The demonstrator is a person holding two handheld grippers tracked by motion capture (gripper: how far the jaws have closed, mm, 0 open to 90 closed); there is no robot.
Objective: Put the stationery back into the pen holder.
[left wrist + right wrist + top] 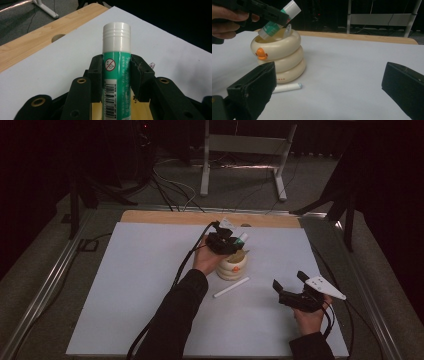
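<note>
Green glue stick is sitting clamped between left gripper jaws, tilting over the cream duck holder, lower end at its rim. Right gripper is hovering wide open and empty, near right of white marker.

A large white sheet covers most of a light wooden tabletop, whose bare strip shows along the far edge with a round hole cut into it. On the sheet lies a short white chalk-like stick, flat on its side and near the middle. Grey metal rails frame the table at both sides. Beyond the far edge, on grey carpet, stands a white metal frame with two legs and a crossbar, and thin black cables trail loosely across the floor. The room behind is dark.
</note>
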